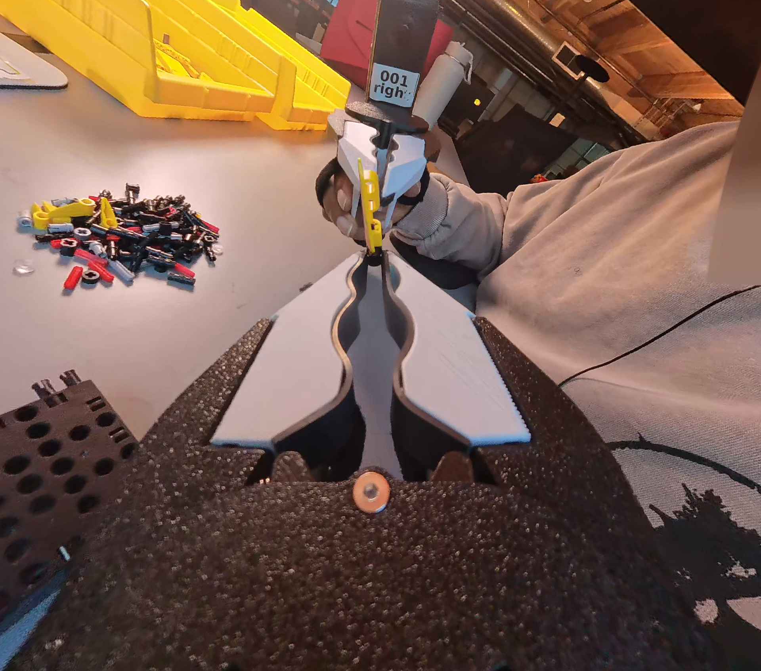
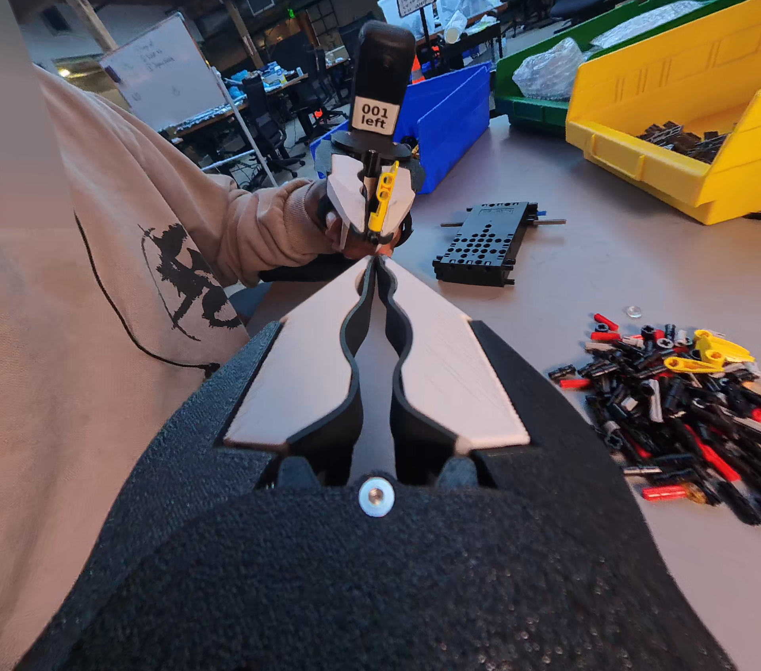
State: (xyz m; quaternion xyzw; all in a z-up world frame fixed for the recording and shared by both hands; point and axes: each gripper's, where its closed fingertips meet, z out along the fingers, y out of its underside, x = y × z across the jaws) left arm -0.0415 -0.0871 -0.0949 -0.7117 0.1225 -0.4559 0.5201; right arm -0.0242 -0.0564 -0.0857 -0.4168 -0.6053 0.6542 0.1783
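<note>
Worktop (image 2: 576,280): grey and flat. It carries everything below, and your two grippers meet tip to tip above its near edge.
Bins: a yellow bin (image 2: 642,140) with dark parts inside stands at the far right. A green bin (image 2: 531,107) sits behind it and a blue bin (image 2: 453,115) behind your left gripper. All are well apart from the grippers.
Sleeve (image 2: 263,222): your light sweatshirt arm fills the space behind the left gripper and hides the worktop there.
Black perforated plate (image 2: 479,243): lies flat on the worktop, between the blue bin and the parts pile, with thin rods sticking out of its sides.
Parts pile (image 2: 667,395): a loose heap of black, red, grey and yellow pieces (mostly pins). It lies to the side of both grippers and touches neither.
Right gripper (image 2: 375,259): narrowed almost to nothing, with no piece visible between the tips. The tips sit just beside the beam's lower end; contact cannot be told.
Left gripper (image 1: 372,260): closed narrow on the black pin.
Yellow beam (image 2: 384,198): upright in the air between the two grippers, holes showing, its lower end at the pin.
Black pin (image 2: 373,239): at the beam's lower end, pinched in the left gripper's tips.
Clear round stud (image 2: 633,311): lies alone, just beyond the pile.
</note>
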